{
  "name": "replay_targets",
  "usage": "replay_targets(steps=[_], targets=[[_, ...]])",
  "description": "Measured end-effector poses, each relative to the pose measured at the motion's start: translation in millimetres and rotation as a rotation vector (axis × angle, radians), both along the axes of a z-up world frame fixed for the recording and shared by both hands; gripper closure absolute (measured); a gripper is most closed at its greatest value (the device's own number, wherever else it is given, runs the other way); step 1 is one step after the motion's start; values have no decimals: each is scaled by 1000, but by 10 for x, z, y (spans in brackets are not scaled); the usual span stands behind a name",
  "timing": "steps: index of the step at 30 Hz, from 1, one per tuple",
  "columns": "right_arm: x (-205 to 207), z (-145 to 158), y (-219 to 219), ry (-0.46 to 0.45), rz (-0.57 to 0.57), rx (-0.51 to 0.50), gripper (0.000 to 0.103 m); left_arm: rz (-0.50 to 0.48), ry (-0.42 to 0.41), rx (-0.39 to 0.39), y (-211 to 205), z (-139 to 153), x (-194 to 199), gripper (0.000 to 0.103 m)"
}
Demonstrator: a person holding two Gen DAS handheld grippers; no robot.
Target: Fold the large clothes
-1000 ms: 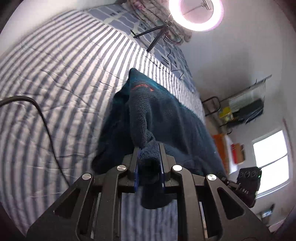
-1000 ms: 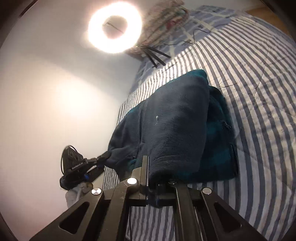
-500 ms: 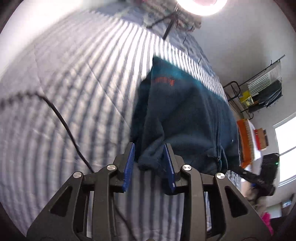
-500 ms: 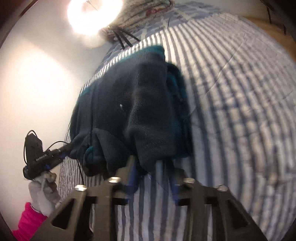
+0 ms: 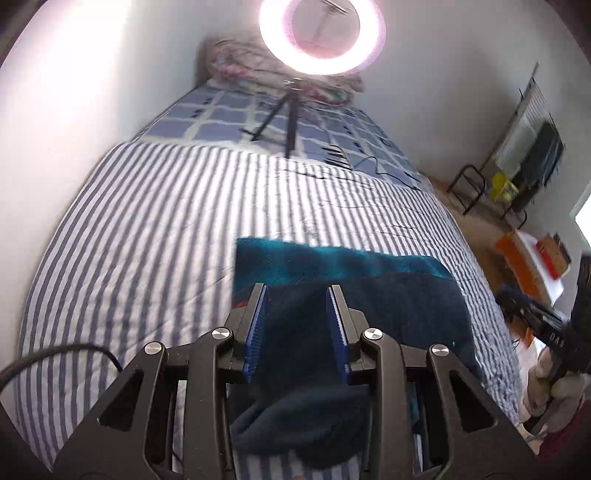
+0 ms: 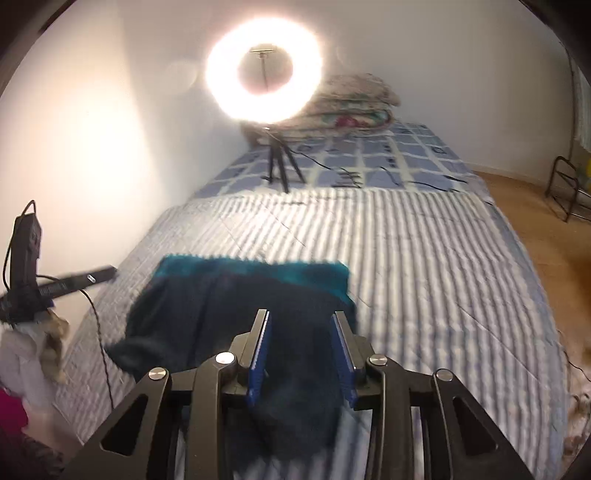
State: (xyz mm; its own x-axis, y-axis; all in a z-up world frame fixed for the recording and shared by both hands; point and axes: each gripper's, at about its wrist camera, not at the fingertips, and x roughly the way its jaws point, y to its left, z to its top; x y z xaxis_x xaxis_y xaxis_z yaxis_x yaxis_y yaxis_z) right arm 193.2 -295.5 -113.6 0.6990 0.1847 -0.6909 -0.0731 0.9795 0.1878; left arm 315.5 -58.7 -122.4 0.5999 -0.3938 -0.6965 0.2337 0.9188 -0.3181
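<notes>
A bed fills most of both wrist views, covered by a blue-and-white striped quilt (image 5: 155,229) that gives way, toward the top of the frame, to a blue checked sheet (image 5: 221,122). On that sheet a lit ring light (image 5: 322,35) stands on a small black tripod (image 5: 284,122), with a folded floral blanket (image 6: 354,99) behind it against a plain white wall (image 6: 92,122). In the left wrist view a wooden floor and a black metal rack (image 5: 469,184) occupy the right edge. A dark navy fleece garment (image 5: 406,306) with a teal band along its far edge lies on the quilt in the lower centre of each frame. The left gripper (image 5: 297,325) has its blue-padded jaws parted, having just been opening, with a fold of fleece lying loosely between them, not pinched. The right gripper (image 6: 301,350) also has parted jaws, which opened and then eased slightly inward, above the near edge of the fleece; whether its pads touch the fabric is unclear in the blur. A gloved hand (image 6: 33,343) appears at the lower left of the right wrist view.
</notes>
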Motion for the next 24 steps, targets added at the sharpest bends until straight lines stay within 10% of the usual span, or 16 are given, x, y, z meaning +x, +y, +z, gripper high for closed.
replay_targets(steps=[17, 24], targets=[[1014, -809, 134, 156, 18, -74, 80, -72, 109, 79, -674, -916, 827, 71], [914, -808, 93, 157, 15, -106, 80, -116, 104, -46, -353, -562, 663, 71]])
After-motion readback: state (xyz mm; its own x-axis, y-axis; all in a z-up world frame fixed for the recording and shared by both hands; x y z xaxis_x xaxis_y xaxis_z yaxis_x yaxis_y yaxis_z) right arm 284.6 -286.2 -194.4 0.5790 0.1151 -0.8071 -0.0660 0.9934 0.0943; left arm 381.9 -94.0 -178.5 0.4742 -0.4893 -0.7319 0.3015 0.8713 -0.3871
